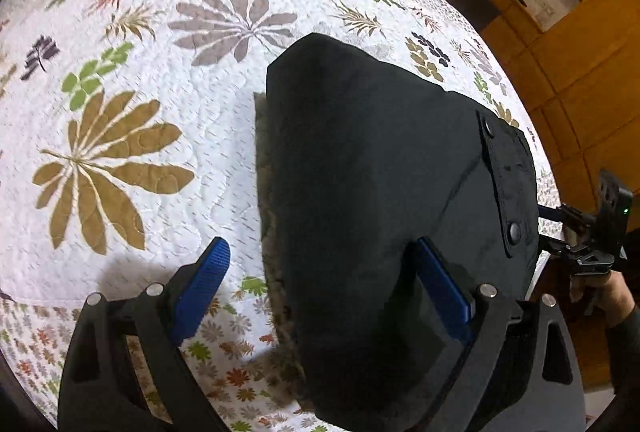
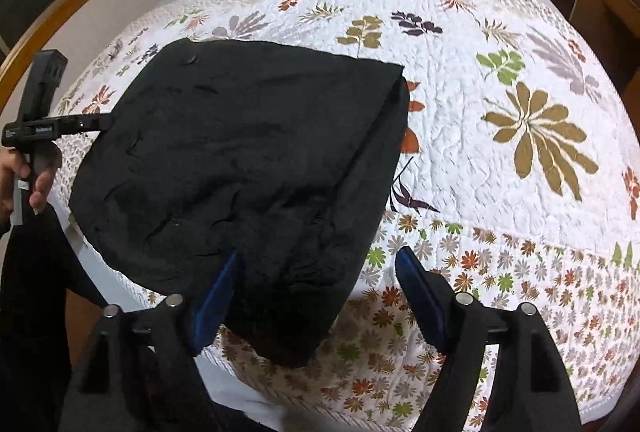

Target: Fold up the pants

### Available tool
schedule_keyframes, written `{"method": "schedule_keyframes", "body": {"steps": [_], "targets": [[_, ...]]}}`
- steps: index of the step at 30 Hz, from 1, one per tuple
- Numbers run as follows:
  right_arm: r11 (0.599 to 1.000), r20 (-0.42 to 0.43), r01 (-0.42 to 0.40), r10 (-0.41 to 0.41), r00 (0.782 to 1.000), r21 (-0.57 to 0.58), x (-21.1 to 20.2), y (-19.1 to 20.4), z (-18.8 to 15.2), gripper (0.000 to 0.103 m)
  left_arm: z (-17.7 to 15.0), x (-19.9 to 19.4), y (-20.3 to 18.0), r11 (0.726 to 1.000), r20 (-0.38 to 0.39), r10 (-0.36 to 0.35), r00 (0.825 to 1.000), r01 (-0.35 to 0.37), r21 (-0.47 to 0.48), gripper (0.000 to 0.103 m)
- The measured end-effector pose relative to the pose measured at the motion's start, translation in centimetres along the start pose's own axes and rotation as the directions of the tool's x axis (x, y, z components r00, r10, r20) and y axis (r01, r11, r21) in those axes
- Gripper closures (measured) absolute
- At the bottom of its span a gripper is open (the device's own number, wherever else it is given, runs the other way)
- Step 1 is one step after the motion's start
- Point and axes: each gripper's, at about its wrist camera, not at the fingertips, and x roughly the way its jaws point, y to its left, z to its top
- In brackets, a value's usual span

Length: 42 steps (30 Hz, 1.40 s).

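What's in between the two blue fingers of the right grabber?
Part of the folded black pants and flowery quilt, seen in the right wrist view. The right gripper is open, not pinching them.

One pants (image 1: 380, 172) — one quilt (image 1: 160, 112) — two tools: left (image 1: 320, 288), right (image 2: 320, 284).

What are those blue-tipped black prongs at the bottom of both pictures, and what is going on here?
There is no robot. A person holds a hand tool with a two-finger claw in each hand, and a camera on each tool looks along its blue-padded fingers. One picture comes from the left claw, the other from the right claw.

On the white quilted bedspread with leaf and flower prints lie the folded black pants with snap buttons. Both claws stand open with the pants' near edge between their fingers; neither grips anything. A hand on the left tool shows at the right picture's edge.
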Motion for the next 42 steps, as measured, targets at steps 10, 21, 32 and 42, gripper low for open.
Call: {"method": "schedule_keyframes", "body": {"steps": [10,21,32,42], "targets": [[0.847,0.139,-0.388,0.363,0.921,0.362,-1.5,-6.4,1.7,0.009,2.4,1.7,2.1,0.959,-0.079,-0.283,0.956,0.281,-0.043,0.011],[0.593,0.191,-0.586,0.594,0.781,0.552,2.7,-11.3,1.0,0.003,3.0,5.5,9.0,0.719,-0.108,-0.664,0.74,0.594,-0.361,0.011],[0.566,0.106,-0.593,0.666,0.738,0.572,6.1,-10.8,-0.2,0.003,3.1,8.1,7.5,0.713,-0.189,-0.692,0.697,0.619,-0.329,0.011],[0.565,0.096,-0.612,0.686,0.721,0.553,8.0,-10.6,0.6,0.003,2.7,7.8,6.4,0.72,-0.168,-0.682,0.712,0.615,-0.322,0.011]]}}
